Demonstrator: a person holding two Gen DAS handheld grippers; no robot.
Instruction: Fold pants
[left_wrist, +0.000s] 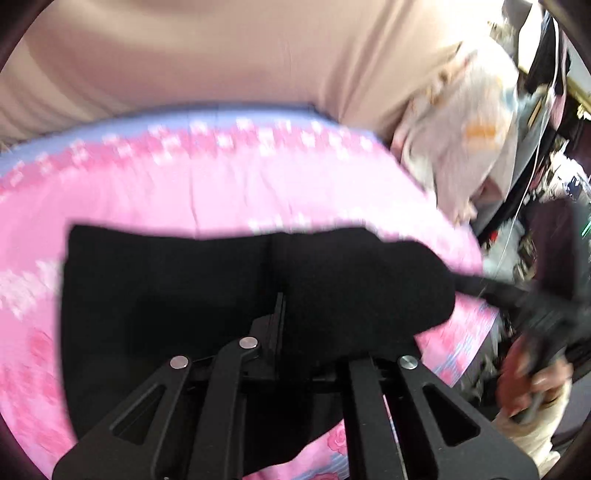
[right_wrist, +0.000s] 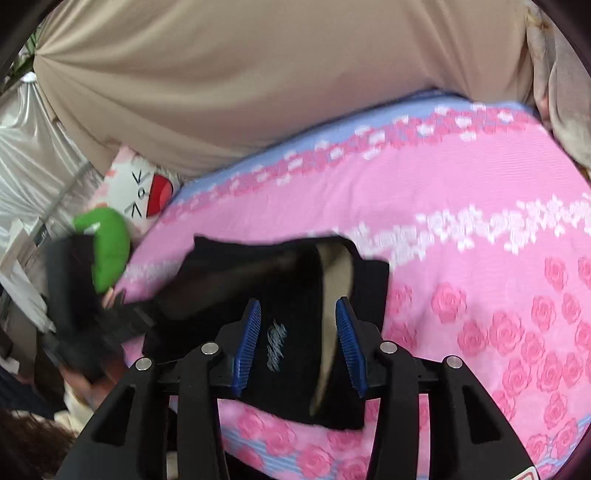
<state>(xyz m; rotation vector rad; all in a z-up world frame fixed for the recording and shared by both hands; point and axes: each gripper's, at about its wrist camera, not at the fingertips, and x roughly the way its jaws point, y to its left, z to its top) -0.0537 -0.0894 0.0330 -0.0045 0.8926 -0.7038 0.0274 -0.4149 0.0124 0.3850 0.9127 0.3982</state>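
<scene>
Black pants (left_wrist: 166, 295) lie on a pink bedspread (left_wrist: 221, 192). My left gripper (left_wrist: 279, 299) is shut, its thin fingertips pinched together in the black cloth, which bulges up to their right. In the right wrist view the pants (right_wrist: 369, 291) show a white logo (right_wrist: 277, 347) and a beige inner lining (right_wrist: 334, 266). My right gripper (right_wrist: 298, 301) hangs open just above them, its blue pads (right_wrist: 251, 332) on either side of the logo and lining and off the cloth. The left gripper (right_wrist: 74, 295) is a blur at the pants' left end.
The rose-patterned bedspread (right_wrist: 480, 258) runs far to the right. Beige fabric (right_wrist: 258, 92) rises behind the bed. A green plush (right_wrist: 107, 240) and a cat-face pillow (right_wrist: 140, 188) sit at one end. Pale crumpled clothing (left_wrist: 461, 147) and clutter lie past the other edge.
</scene>
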